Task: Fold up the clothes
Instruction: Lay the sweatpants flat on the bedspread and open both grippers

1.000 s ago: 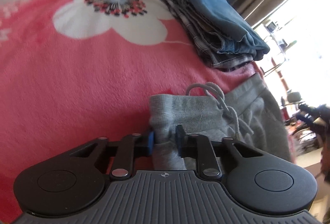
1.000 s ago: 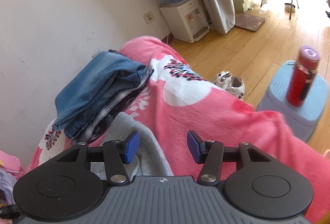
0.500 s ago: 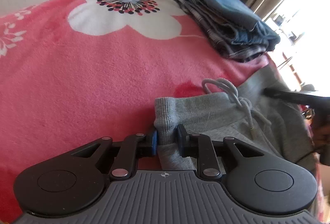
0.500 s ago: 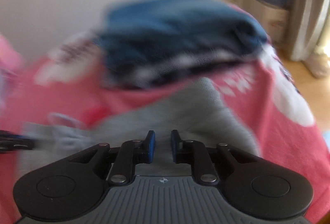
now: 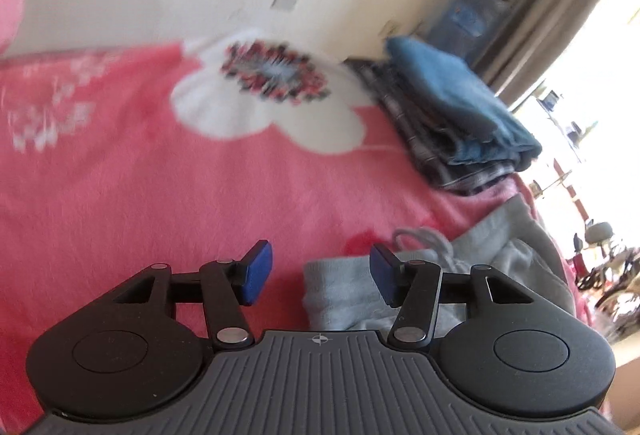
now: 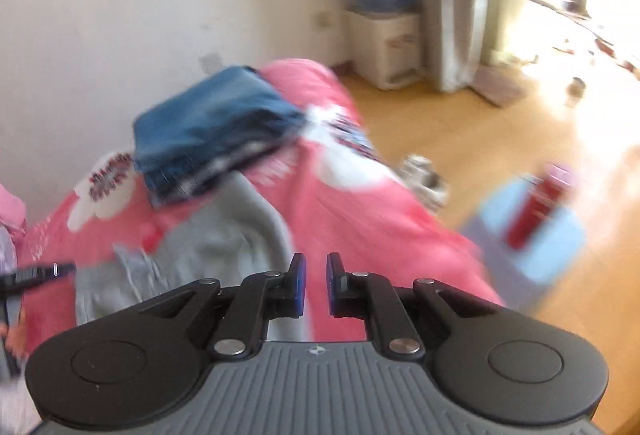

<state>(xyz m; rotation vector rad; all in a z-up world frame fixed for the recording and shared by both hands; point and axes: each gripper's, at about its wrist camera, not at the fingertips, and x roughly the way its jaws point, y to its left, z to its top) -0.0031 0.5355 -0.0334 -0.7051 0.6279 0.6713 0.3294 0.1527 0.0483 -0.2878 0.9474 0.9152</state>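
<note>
The left tongs [image 5: 318, 277], just opened, hover with pads clear above the grey sweatpants [image 5: 436, 275] on the pink blanket [image 5: 160, 195], folded clothes [image 5: 452, 115] beyond.

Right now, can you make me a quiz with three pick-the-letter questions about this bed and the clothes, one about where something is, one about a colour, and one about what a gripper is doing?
1. Where does the folded blue garment lie?
A. On top of a plaid garment
B. On the floor
C. Under the grey pants

2. What colour is the blanket on the bed?
A. Green
B. Pink with white flowers
C. Plain black

3. What is the left gripper doing?
A. Squeezing the blue garment
B. Pinching the blanket
C. Standing open, holding nothing

Answers:
1. A, the blue piece sits on the plaid one in a stack near the wall.
2. B, the pink cover with a big white flower shows in both views.
3. C, its jaws have just been opening and the pads stand apart, off the grey waistband.
</note>
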